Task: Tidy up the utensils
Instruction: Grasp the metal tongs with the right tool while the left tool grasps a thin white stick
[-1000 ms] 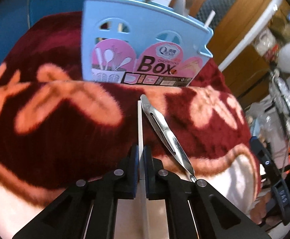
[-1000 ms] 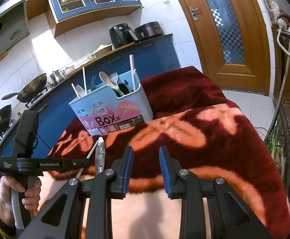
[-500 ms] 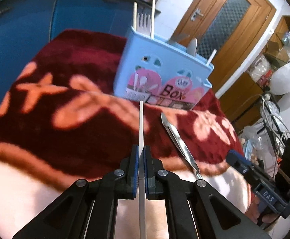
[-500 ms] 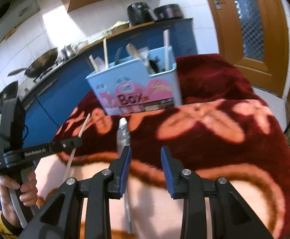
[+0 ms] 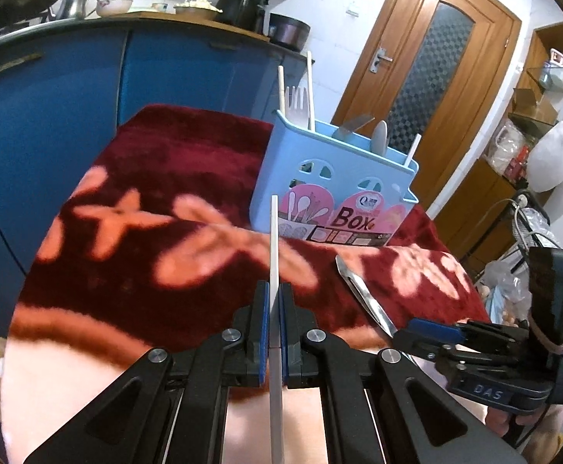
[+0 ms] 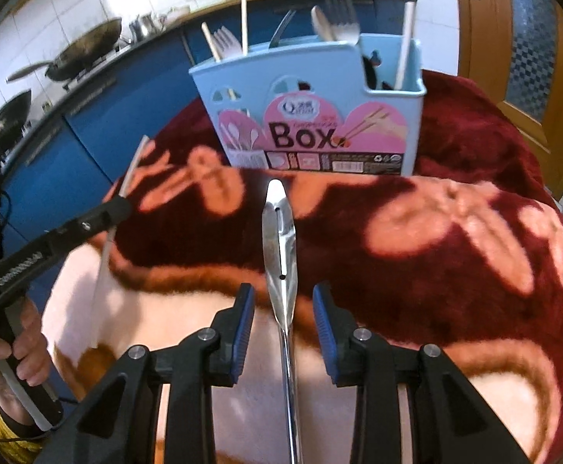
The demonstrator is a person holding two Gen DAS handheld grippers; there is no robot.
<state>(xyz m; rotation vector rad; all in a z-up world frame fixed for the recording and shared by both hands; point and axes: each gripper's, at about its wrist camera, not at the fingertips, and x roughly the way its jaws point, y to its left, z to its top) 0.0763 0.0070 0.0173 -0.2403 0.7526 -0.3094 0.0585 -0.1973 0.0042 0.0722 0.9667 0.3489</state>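
My left gripper (image 5: 274,309) is shut on a white chopstick (image 5: 274,239), held above the blanket and pointing toward the light blue utensil box (image 5: 331,189). The box (image 6: 320,116) stands upright at the far side, holding forks, spoons and chopsticks. A metal peeler (image 6: 279,243) lies on the blanket, its handle running between the pads of my open right gripper (image 6: 283,309). The peeler (image 5: 362,294) also shows in the left wrist view, with the right gripper (image 5: 428,334) at its near end. The left gripper with the chopstick (image 6: 127,189) shows at the left of the right wrist view.
A dark red blanket with orange flowers (image 6: 436,232) covers the table. Blue kitchen cabinets (image 5: 69,96) with woks and appliances stand behind. A wooden door (image 5: 428,77) is at the back right. A wire rack with bags (image 5: 529,224) stands to the right.
My left gripper has lifted the chopstick and drawn back from the box. My right gripper has moved left and forward, so that its open pads straddle the peeler handle.
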